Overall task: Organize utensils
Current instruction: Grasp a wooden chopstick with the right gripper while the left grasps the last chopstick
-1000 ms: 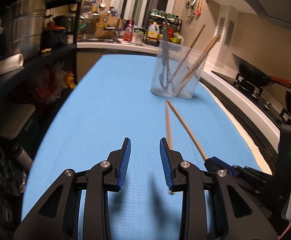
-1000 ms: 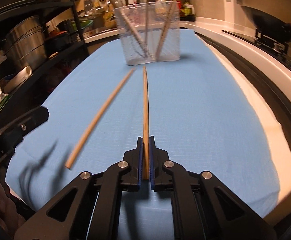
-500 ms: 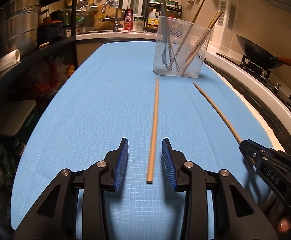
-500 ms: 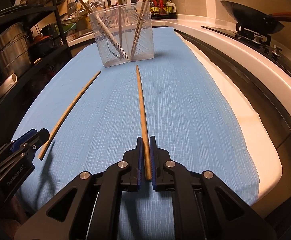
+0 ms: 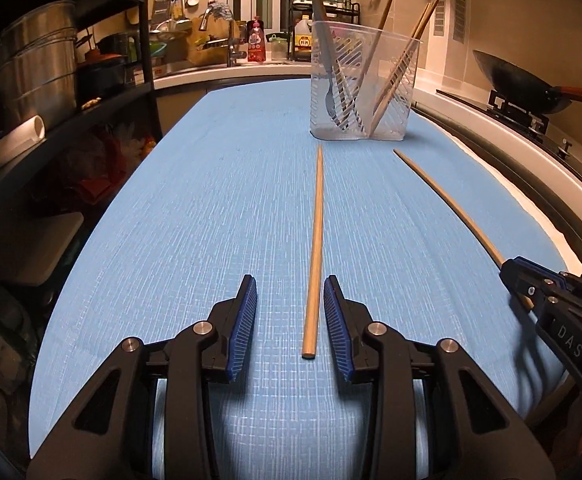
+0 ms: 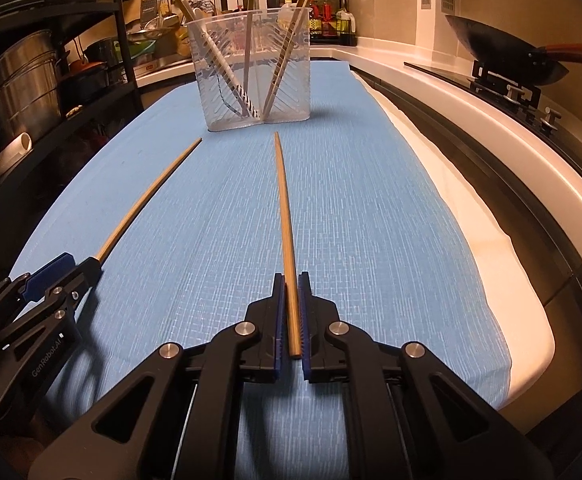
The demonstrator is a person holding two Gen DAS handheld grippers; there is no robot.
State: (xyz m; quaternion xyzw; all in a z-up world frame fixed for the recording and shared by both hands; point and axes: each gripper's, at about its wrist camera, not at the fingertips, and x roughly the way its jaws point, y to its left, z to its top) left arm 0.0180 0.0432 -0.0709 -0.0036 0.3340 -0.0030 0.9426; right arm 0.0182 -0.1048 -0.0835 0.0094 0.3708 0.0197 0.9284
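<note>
The blue mat (image 5: 195,240) is lying open and flat on the left side, so a gripper is having free room there. Ahead, the clear utensil holder (image 5: 365,92) is standing in the way, and two chopsticks, one loose (image 5: 315,248) and one clamped (image 6: 287,216), are lying in front of it. On the right the white counter edge (image 6: 491,152) and the wok (image 6: 507,56) are closing the passage, and on the left the dark shelf (image 5: 91,104) with pots is limiting it.

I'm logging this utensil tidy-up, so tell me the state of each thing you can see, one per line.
Left tool: jaws closing, pads not yet touching the chopstick between them.
Left chopstick: lying flat on the blue cloth, tip toward the holder.
Right tool: shut on the right chopstick.
Right chopstick: gripped at its thick end, pointing at the holder.
Clear utensil holder: upright, already holding chopsticks and a fork.
</note>
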